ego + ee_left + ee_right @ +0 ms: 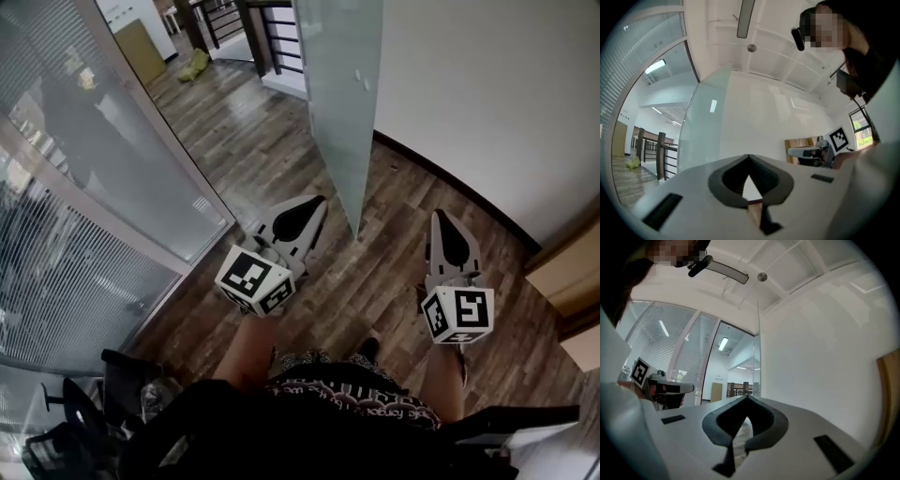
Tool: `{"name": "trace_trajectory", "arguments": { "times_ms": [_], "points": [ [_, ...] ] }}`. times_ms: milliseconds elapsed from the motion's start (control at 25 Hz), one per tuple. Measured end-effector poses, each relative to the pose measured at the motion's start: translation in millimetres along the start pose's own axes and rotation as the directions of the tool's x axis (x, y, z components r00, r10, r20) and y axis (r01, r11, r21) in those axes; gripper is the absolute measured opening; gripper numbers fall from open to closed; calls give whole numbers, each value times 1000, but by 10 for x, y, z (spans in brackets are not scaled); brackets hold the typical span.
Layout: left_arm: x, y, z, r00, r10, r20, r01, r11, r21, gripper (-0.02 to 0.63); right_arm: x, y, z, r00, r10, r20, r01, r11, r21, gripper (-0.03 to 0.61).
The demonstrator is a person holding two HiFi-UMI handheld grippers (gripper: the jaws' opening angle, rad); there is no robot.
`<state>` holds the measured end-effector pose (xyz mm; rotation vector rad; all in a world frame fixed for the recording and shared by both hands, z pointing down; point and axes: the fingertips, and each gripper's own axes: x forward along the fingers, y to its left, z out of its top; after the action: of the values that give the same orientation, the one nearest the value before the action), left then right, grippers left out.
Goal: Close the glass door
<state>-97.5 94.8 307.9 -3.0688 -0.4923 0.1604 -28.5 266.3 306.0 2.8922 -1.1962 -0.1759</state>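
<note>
From the head view, we see both tongs held out over the wooden floor (pixel 234 141). The left tongs (pixel 317 201) are closed, tips together, with nothing in them. The right tongs (pixel 439 216) are closed and empty as well. The glass door (pixel 342 94) stands open ahead of them, its edge turned toward us. Its lower corner comes down between the two tongs, nearer the left pair. We cannot tell whether the left tips touch it. A glass partition with blinds (pixel 75 187) runs off to the left of the left tongs. A white wall (pixel 487 94) rises beyond the right tongs, and a wooden cabinet (pixel 567 272) sits to their right.

In the left gripper view, the left tongs (pixel 749 156) have their tips meeting, and only a small gap shows behind the tips. The glass door (pixel 701 136) rises ahead and a little left of the tips, apart from them. The white wall (pixel 778 112) fills the space straight ahead. The right tongs (pixel 806 152) show off to the right.

In the right gripper view, the right tongs (pixel 746 396) are shut tip to tip and hold nothing. The thin edge of the glass door (pixel 757 357) stands just above and beyond the tips. The white wall (pixel 820 357) lies to their right. The left tongs (pixel 670 389) and the partition (pixel 661 338) lie to their left.
</note>
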Motion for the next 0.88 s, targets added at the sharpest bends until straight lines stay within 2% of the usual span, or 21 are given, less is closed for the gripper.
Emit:
{"name": "trace_trajectory", "arguments": {
  "times_ms": [240, 600, 880],
  "points": [
    [476, -107, -19, 998, 53, 15, -53, 999, -3, 2, 222, -499, 20, 998, 64, 2, -64, 998, -8, 5],
    [785, -87, -130, 988, 155, 15, -155, 988, -9, 2, 433, -943, -83, 991, 136, -10, -137, 990, -23, 5],
    [1185, -97, -228, 991, 136, 0, -136, 991, 5, 2, 681, -1156, -237, 982, 189, -25, -189, 982, -1, 4]
  ]
}}
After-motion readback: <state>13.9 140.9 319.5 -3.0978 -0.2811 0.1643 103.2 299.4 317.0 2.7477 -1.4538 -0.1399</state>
